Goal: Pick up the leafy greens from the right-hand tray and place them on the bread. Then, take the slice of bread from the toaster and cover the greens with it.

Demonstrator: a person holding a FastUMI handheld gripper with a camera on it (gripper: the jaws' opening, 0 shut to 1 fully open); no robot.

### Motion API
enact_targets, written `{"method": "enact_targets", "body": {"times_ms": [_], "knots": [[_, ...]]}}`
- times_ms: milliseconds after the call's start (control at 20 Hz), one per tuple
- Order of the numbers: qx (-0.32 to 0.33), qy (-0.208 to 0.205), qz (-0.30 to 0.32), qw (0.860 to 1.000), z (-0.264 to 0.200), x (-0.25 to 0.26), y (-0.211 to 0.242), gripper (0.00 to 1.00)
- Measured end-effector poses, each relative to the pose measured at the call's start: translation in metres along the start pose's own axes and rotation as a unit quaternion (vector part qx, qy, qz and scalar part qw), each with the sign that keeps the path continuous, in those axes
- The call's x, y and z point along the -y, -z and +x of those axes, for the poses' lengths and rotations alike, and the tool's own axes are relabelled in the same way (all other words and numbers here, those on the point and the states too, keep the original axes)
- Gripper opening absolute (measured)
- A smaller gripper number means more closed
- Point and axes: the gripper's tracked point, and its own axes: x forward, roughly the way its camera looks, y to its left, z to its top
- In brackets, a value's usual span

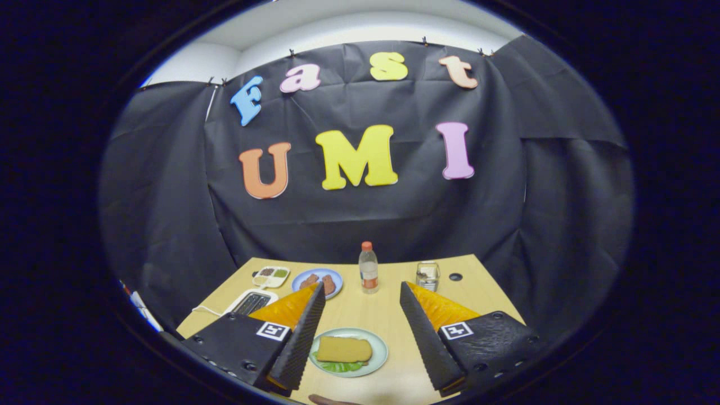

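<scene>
Both fingers of the gripper (360, 292) sit closest to the lens, black wedges with orange sides, spread wide apart and gripping nothing at all.

Biggest thing past them is the wooden table (388, 315), running out ahead to the black cloth wall. Between the fingers, low down and a bit toward the left one, there's a pale green plate (379, 350) with a slice of bread (344, 349) lying flat on it, and leafy greens (340, 367) poking out from under the bread's near edge. So the greens look already covered.

Next down in size, a white toaster (251, 302) sits just beyond the left fingertip, partly hidden by the finger, with a white cord trailing off it. Ahead of that fingertip is a blue plate (318, 275) with brownish pieces on it, can't tell what they are. Further out from the toaster is a small compartment tray (271, 276) with brown and green bits in it.

Straight ahead, beyond the gap between the fingers, a clear bottle (368, 268) with an orange cap stands upright. Just past the right fingertip there's a small glass (427, 275), and next to it a dark round hole (455, 277) in the tabletop.
</scene>
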Motion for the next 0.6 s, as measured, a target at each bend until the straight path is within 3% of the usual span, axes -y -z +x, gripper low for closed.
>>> {"method": "enact_targets", "body": {"times_ms": [250, 600], "knots": [[0.062, 0.017, -0.032, 0.997, -0.05, -0.011, -0.039, 0.93], [0.113, 0.036, -0.053, 0.992, -0.115, -0.02, -0.051, 0.95]]}}
